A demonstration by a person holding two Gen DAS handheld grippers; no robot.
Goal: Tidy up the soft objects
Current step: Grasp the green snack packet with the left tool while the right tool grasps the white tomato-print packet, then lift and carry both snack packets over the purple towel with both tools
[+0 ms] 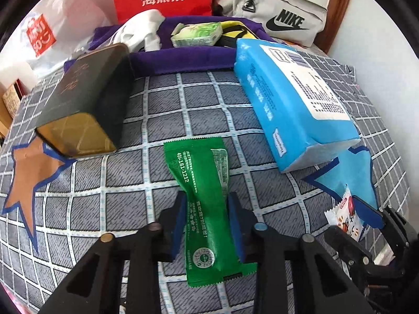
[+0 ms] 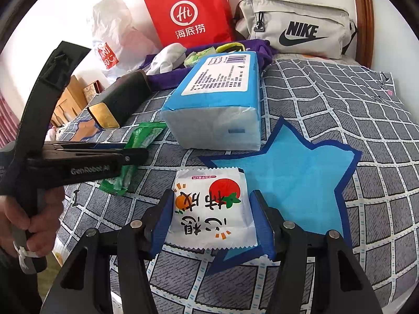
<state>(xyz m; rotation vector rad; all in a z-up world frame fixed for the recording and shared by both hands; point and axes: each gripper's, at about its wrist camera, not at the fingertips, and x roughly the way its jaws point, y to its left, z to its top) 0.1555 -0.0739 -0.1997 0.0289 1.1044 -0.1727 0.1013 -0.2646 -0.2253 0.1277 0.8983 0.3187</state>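
On a bed (image 2: 340, 99) covered in grey cloth with a white grid, one orange star patch (image 1: 26, 172) is lying at the left and one light-blue star patch (image 2: 296, 183) at the right; a white wall is rising behind. The left gripper (image 1: 207, 222) is pinching one green foil sachet (image 1: 201, 191) at its middle, near the centre. The right gripper (image 2: 212, 225) is bracketing one white fruit-printed sachet (image 2: 212, 209), pads at its edges, on the blue star. Farther off are lying one blue tissue pack (image 1: 293, 99), one dark tin box (image 1: 86, 99), one small green tissue packet (image 1: 196, 34), one red paper bag (image 2: 188, 10) and one grey pouch bag (image 2: 296, 26).
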